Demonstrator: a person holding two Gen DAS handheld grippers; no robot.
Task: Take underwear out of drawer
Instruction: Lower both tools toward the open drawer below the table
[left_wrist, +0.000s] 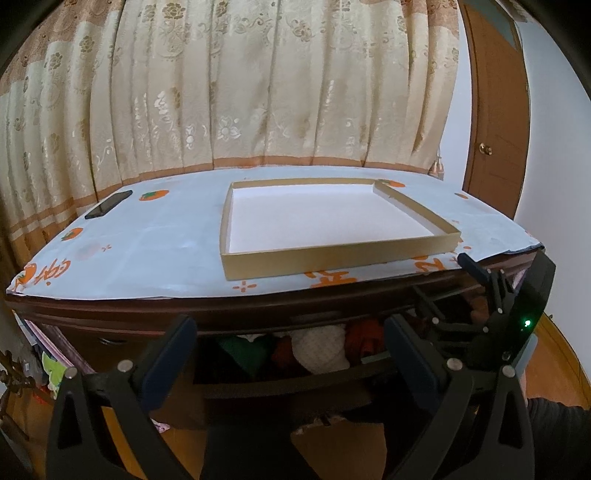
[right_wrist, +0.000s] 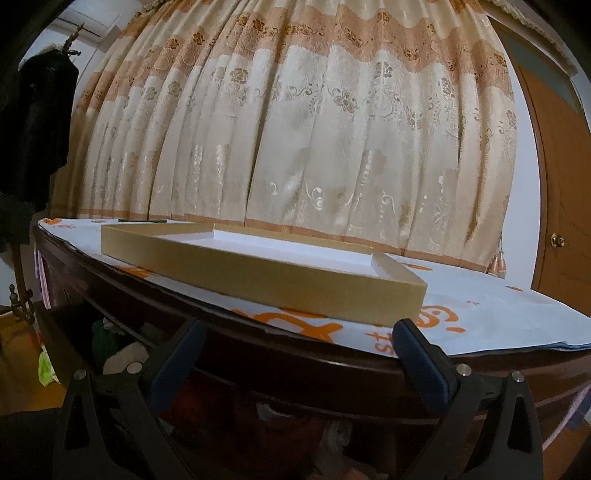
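Before you, a paper-covered surface (left_wrist: 155, 243) backed by a floral curtain (left_wrist: 240, 85) carries a shallow tray (left_wrist: 417, 251) and, at its far left corner, a phone (left_wrist: 108, 204), while both your left gripper (left_wrist: 290, 354) and right gripper (right_wrist: 299, 354) hold their fingers wide apart and empty above the open drawer (left_wrist: 288, 384) of bundled underwear (left_wrist: 321, 347).

Ahead of you a shallow cardboard tray (left_wrist: 417, 258) on the pale orange-printed cloth (left_wrist: 155, 251), black phone (left_wrist: 108, 204) near its far left corner, cream floral curtain (left_wrist: 258, 85) behind, wooden door (left_wrist: 498, 122) to your right, dark coat (right_wrist: 35, 118) hanging left.
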